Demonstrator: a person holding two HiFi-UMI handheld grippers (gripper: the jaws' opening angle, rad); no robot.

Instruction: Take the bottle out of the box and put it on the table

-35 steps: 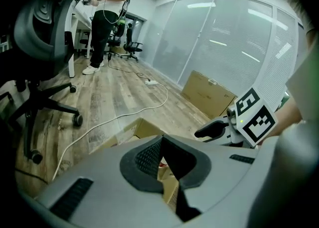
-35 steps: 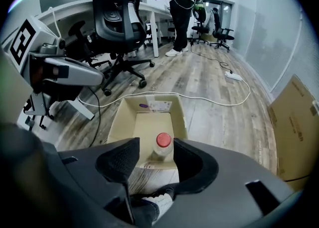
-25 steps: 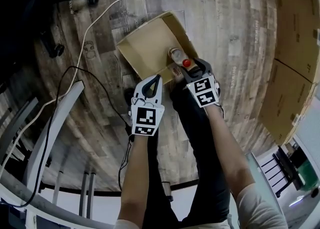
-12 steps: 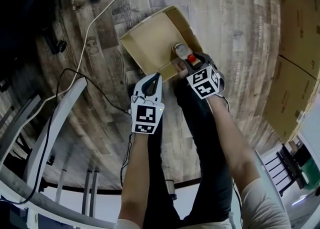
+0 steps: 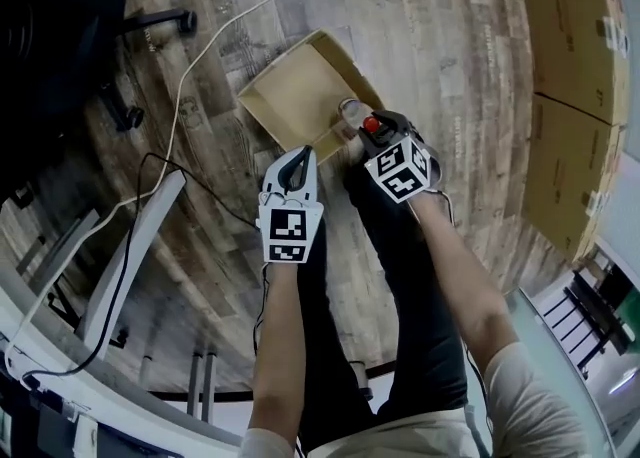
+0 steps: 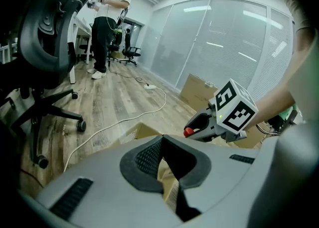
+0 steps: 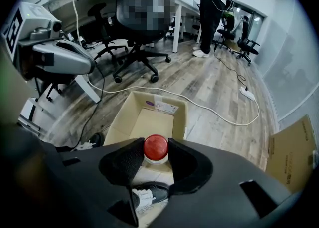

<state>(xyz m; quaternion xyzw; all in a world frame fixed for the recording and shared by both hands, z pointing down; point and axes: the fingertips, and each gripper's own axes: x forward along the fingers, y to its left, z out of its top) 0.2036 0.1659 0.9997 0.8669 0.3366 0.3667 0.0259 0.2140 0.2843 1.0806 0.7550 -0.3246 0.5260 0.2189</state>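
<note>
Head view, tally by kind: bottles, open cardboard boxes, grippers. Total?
bottle: 1
open cardboard box: 1
grippers: 2 (left gripper shut and empty; right gripper, jaws just closed on the bottle)
Total: 4

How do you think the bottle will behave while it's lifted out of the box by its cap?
The bottle looks like clear plastic, so it is probably light. The right tool, whose jaws have just closed, grips only its red cap, so the body may swing. The round cap could slip or twist between the pads above the box.
</note>
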